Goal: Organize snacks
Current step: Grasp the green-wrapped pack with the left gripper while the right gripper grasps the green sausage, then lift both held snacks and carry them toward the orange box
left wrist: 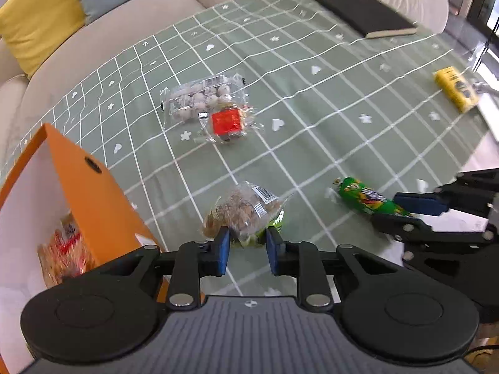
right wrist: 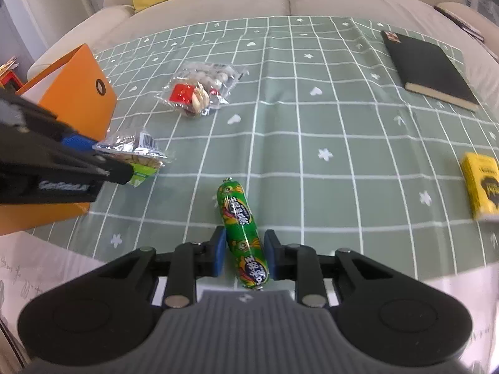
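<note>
Left gripper [left wrist: 248, 243]: my pads are closed on the clear nut bag [left wrist: 243, 210], lifted near the orange box [left wrist: 90, 193] at 9 o'clock.
Right gripper [right wrist: 244, 254]: narrow, I hold the green sausage [right wrist: 243, 233], pointing to 12 o'clock.
Other snacks [right wrist: 199, 92]: on the tablecloth [right wrist: 312, 124], 11 o'clock.

On the table [right wrist: 312, 124], seen from the right wrist view, the sausage [right wrist: 241, 233] is placed at 6 o'clock. The open box [right wrist: 81, 93] is set at 9 o'clock, with a nut packet [right wrist: 137, 149] just beside it. Two overlapping packets [right wrist: 199, 87] are found at 11 o'clock. The notebook [right wrist: 427, 68] lies at 2 o'clock, the small carton [right wrist: 482, 184] at 3 o'clock. Behind the table a sofa [right wrist: 280, 0] is seen at 12 o'clock.
</note>
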Action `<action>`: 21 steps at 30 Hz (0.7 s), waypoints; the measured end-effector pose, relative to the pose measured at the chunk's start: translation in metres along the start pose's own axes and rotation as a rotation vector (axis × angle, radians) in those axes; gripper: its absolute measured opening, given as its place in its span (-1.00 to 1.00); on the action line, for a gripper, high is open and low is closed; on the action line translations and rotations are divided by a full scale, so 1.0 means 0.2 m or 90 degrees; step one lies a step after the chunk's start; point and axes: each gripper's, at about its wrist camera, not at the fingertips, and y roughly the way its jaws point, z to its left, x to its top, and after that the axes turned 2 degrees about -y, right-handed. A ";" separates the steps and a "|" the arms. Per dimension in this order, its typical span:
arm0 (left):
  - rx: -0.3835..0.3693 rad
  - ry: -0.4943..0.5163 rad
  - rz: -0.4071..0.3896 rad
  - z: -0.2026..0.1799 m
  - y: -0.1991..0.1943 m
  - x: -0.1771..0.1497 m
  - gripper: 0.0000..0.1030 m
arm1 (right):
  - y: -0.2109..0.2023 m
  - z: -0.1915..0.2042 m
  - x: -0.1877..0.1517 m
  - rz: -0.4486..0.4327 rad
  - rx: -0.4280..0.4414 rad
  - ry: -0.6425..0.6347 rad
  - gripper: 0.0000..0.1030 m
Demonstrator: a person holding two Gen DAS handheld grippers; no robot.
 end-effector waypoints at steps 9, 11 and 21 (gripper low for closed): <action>-0.045 -0.091 -0.054 0.03 -0.18 -0.19 -0.70 | -0.14 0.07 -0.05 -0.013 0.017 -0.010 -0.59; -0.051 -0.101 -0.064 0.04 -0.22 -0.22 -0.74 | -0.16 0.08 -0.07 -0.014 0.021 -0.004 -0.59; -0.104 -0.082 -0.074 0.01 -0.27 -0.43 -0.94 | -0.20 0.12 -0.17 0.004 0.017 -0.003 -0.59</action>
